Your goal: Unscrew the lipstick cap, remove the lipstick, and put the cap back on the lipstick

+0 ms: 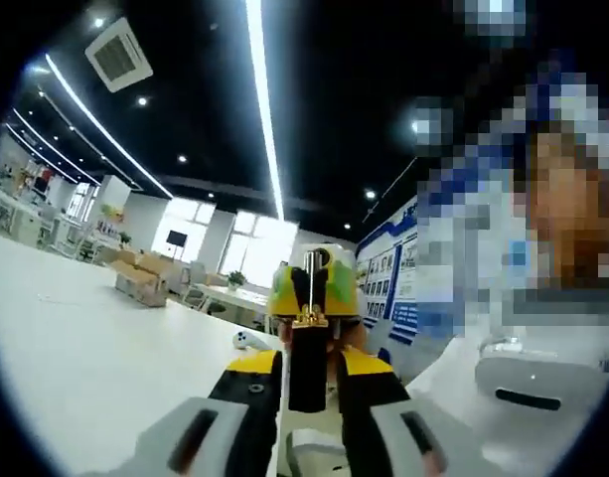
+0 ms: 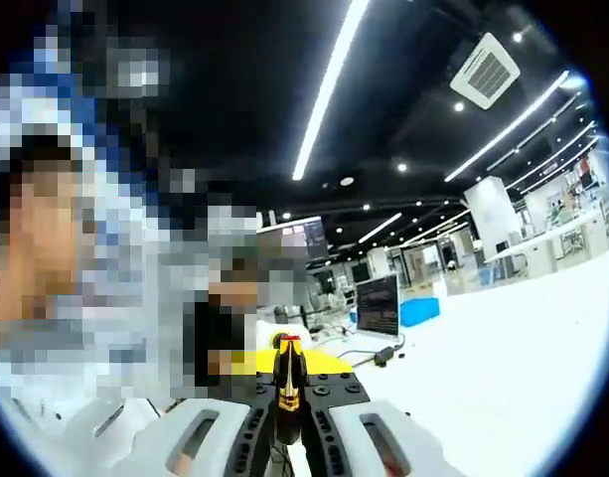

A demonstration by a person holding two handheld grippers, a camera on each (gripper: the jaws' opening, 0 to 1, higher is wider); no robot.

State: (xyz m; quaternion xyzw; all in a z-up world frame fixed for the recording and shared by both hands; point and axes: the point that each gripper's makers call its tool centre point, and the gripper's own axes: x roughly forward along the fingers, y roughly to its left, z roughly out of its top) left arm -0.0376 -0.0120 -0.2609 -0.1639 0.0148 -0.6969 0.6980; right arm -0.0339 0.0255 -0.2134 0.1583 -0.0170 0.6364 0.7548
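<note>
My left gripper (image 1: 309, 366) is shut on a black lipstick tube (image 1: 308, 363) that stands upright between its yellow-tipped jaws. A gold band and a slim silver stem top the tube. The right gripper (image 1: 314, 288), yellow-green, faces me, one jaw on each side of that stem. In the right gripper view, my right gripper (image 2: 287, 415) is shut on a black lipstick piece (image 2: 288, 383) with a gold band and a small red tip. The left gripper (image 2: 324, 363) shows yellow just behind it. Whether the two pieces are joined I cannot tell.
A white table (image 1: 76, 338) spreads below. Cardboard boxes (image 1: 140, 278) and a small white object (image 1: 249, 340) lie farther back. A white device (image 1: 528, 378) sits at the right. A person stands close by. A monitor (image 2: 377, 306) and a blue box (image 2: 420, 311) stand on the table (image 2: 513, 348).
</note>
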